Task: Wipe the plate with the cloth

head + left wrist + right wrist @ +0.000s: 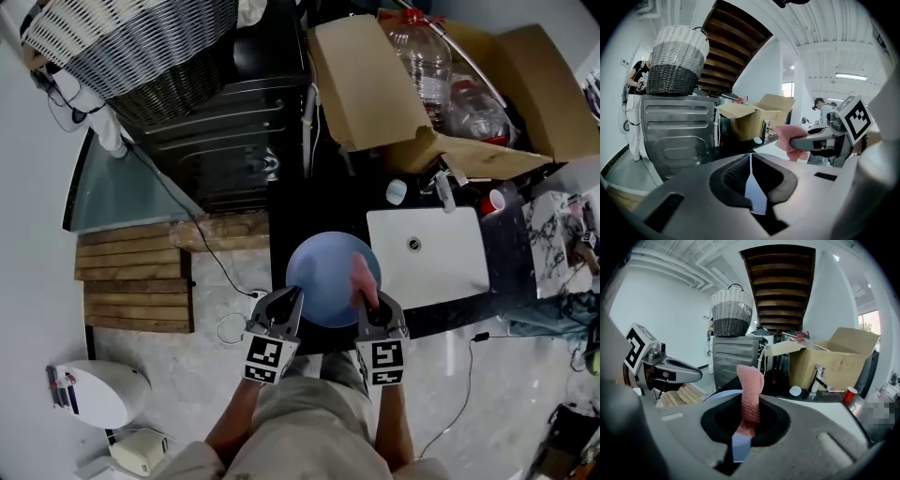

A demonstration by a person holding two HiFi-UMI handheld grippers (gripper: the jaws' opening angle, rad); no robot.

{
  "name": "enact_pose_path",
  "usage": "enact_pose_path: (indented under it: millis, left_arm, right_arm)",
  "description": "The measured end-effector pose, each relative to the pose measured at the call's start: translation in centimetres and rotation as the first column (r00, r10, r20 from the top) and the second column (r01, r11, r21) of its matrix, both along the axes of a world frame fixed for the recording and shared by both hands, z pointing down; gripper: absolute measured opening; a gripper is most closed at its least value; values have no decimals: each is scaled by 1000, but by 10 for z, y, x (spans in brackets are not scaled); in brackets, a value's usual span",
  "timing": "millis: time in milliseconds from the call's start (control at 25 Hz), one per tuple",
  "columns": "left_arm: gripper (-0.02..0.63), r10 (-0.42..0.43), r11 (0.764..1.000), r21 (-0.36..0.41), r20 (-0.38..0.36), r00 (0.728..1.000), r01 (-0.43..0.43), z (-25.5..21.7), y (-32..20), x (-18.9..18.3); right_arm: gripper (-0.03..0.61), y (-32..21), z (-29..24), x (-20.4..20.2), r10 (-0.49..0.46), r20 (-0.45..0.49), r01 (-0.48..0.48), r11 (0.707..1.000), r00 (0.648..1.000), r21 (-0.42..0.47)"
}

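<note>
Overhead, head view: blue plate (323, 277) at frame centre, over dark counter (281, 234) edge, just left of white sink (441, 267). At plate's lower-left rim, left gripper (285, 298); at lower-right rim, right gripper (371, 302), pink cloth (364, 277) lying on plate above it.
Left gripper view: jaws closed on thin plate edge.
Right gripper view: jaws clamped on cloth, which stands upright; plate rim visible beneath it.

Plate (319, 281) left of sink (429, 274), box (361, 84) behind sink
</note>
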State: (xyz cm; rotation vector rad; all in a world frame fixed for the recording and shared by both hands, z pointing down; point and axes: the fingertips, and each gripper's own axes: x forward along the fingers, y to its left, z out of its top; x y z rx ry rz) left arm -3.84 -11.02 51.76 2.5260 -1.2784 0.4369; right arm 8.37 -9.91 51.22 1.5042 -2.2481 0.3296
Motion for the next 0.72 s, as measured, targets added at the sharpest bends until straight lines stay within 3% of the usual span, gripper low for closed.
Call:
enact_pose_path:
  millis: [720]
  left_arm:
    - [17,61,997,46,-21,998,-60,-19,10,18]
  right_arm:
    - [25,15,-14,9,37,-24,-36,998,999,50]
